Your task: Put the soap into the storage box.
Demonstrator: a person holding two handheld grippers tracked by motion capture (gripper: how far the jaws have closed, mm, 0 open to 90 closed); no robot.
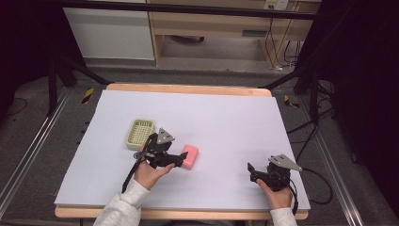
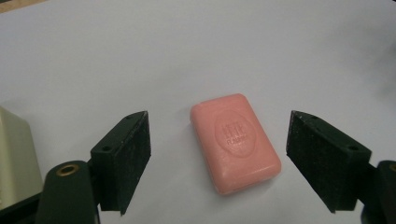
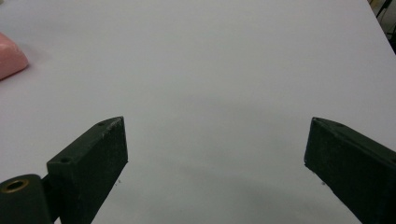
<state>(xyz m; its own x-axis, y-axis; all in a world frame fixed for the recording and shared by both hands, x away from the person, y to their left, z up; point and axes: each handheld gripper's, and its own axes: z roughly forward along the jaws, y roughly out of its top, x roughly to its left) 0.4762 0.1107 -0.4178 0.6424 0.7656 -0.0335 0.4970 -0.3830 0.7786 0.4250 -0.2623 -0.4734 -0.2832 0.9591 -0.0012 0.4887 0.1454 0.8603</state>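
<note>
Nearest the high camera, two pale knitted sleeves rise from the bottom edge, each ending in a hand wrapped around a black two-jaw tool. On the person's left, the left gripper has its jaws spread wide, and nothing is pinched between them; its own view shows the two black pads standing well apart on either side of a pink rectangular bar of soap with rounded corners and a stamped oval mark on its top face. That soap lies flat on the white table sheet, slightly askew to the jaws, touching neither pad. From above, the jaw tips sit just beside the soap's near-left edge, the tool pointing toward the right of the picture and tilted low over the sheet, with the left hand gripping it from underneath and behind. A pale green slotted plastic soap dish rests just behind this gripper, near the soap but apart from it. Well apart on the other side, the right gripper also has its jaws spread, holding nothing, its pads over bare sheet. The right hand holds it low near the table's front edge, pointing left toward the soap, a corner of which shows far off in its view.
</note>
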